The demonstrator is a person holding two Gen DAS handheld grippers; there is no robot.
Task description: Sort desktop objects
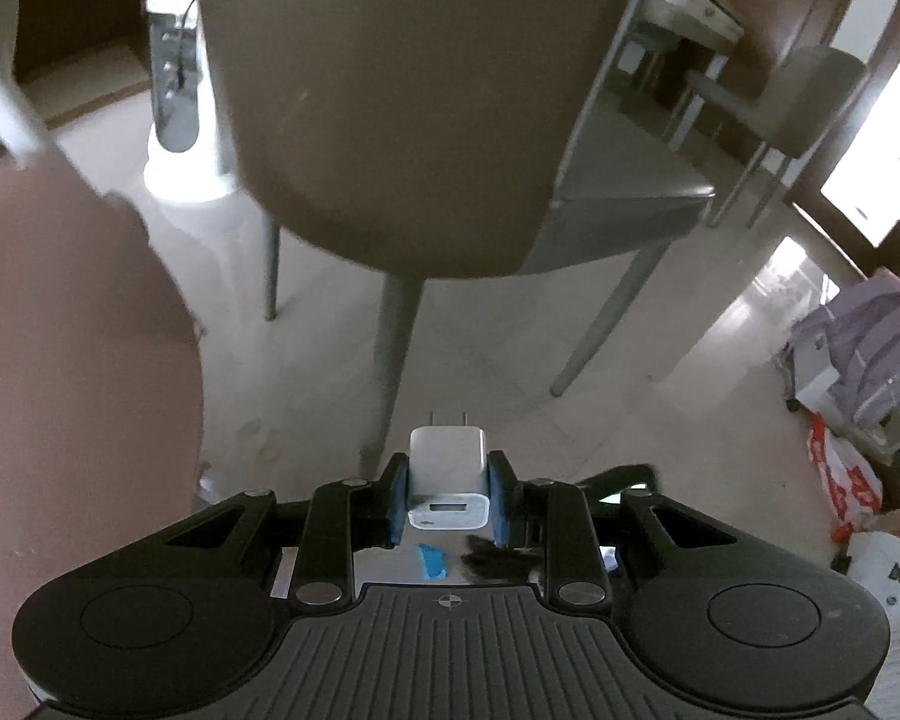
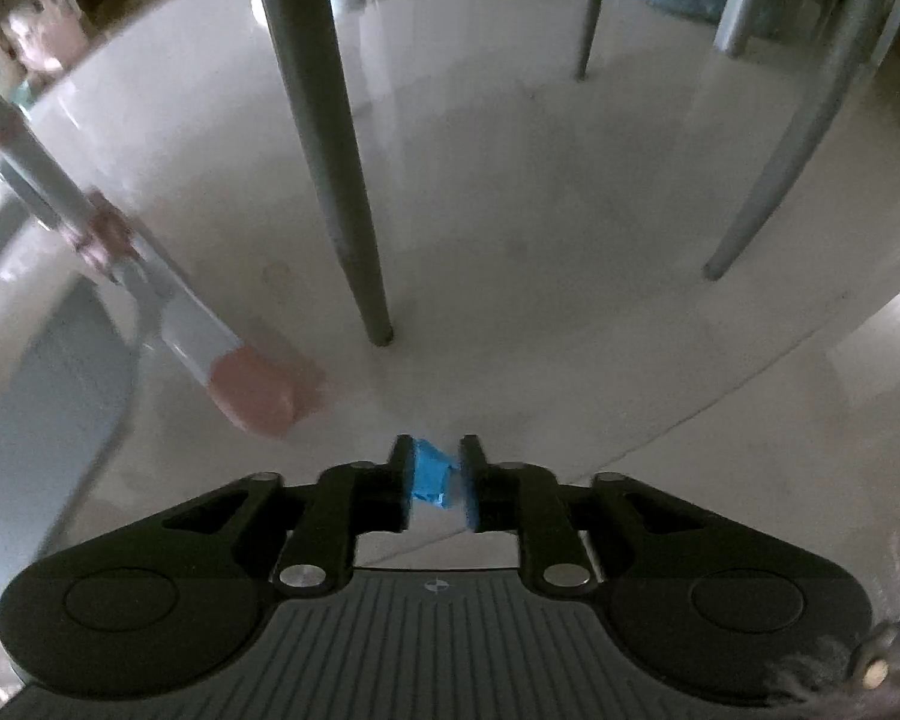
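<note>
Charger (image 1: 448, 476) is pinched by the left gripper (image 1: 448, 495); the right gripper (image 2: 437, 480) is parted slightly around a blue scrap (image 2: 431, 478), grip uncertain.

My right hand-held gripper (image 2: 437, 480) tilted down at pale floor (image 2: 510, 240); blue pads (image 2: 429, 480) slightly apart, nothing visibly gripped. Grey chair leg (image 2: 336, 150) ahead. Blurred pink-tipped object (image 2: 252, 390) left.
</note>
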